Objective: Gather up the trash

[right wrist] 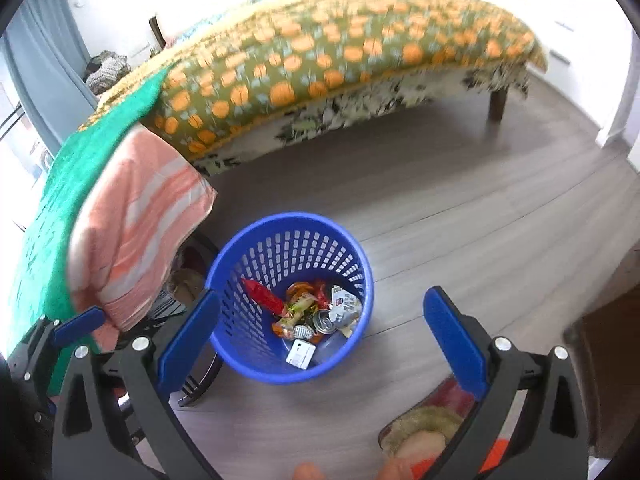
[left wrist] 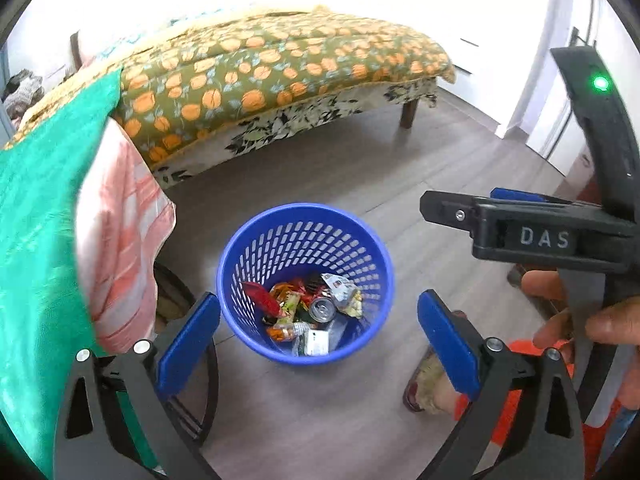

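Note:
A blue perforated trash basket [left wrist: 240, 256] stands on the grey wood floor, also in the right wrist view [right wrist: 236, 268]. It holds several pieces of trash: a red wrapper [left wrist: 262, 298], a silver can [left wrist: 323, 309], snack packets and a white card [right wrist: 301, 354]. My left gripper [left wrist: 318, 344] is open and empty, above and in front of the basket. My right gripper [right wrist: 322, 340] is open and empty, also above the basket; its body shows at the right of the left wrist view [left wrist: 532, 232].
A bed with an orange-flowered green cover [left wrist: 280, 68] runs along the back. A green cloth [left wrist: 36, 240] and a pink striped towel [left wrist: 120, 240] hang over a chair at the left. The person's slippered foot [left wrist: 428, 380] stands right of the basket.

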A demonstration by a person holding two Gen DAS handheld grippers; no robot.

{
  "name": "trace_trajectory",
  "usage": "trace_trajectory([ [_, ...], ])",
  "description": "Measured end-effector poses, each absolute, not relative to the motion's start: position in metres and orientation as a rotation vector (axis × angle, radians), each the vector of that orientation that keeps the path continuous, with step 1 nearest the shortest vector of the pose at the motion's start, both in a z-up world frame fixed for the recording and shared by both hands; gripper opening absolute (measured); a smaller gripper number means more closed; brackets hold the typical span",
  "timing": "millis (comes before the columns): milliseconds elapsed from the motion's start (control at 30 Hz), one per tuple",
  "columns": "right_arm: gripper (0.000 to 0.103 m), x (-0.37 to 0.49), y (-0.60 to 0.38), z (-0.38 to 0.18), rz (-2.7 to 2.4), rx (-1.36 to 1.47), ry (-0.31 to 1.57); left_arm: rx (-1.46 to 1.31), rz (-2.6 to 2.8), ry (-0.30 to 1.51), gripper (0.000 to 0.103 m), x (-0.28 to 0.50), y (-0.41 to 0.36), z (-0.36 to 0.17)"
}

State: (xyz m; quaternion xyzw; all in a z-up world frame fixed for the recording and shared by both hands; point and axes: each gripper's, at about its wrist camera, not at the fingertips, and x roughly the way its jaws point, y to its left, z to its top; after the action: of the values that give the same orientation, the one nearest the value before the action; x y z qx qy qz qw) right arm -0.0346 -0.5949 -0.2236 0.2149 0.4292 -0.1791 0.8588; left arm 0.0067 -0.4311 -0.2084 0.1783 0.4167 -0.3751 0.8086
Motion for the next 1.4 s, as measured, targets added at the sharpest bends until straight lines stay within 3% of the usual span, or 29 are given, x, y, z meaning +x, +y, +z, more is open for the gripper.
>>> trace_trajectory([
  [400,0.098,-0.115,-0.556,-0.185,-0.462,0.429,0.833,0.373,-0.722,0.85,0.098,-0.025,-0.396,-0.16],
  [900,0.098,-0.102,-0.518,-0.183,-0.353,0.318,0.9,0.352,-0.608,0.971,0.098,-0.007,-0.376,-0.164],
  [1400,0.098,-0.101,-0.512,-0.187,-0.329,0.315,0.913,0.361,-0.604,0.982,0.098,-0.01,-0.378,-0.169],
])
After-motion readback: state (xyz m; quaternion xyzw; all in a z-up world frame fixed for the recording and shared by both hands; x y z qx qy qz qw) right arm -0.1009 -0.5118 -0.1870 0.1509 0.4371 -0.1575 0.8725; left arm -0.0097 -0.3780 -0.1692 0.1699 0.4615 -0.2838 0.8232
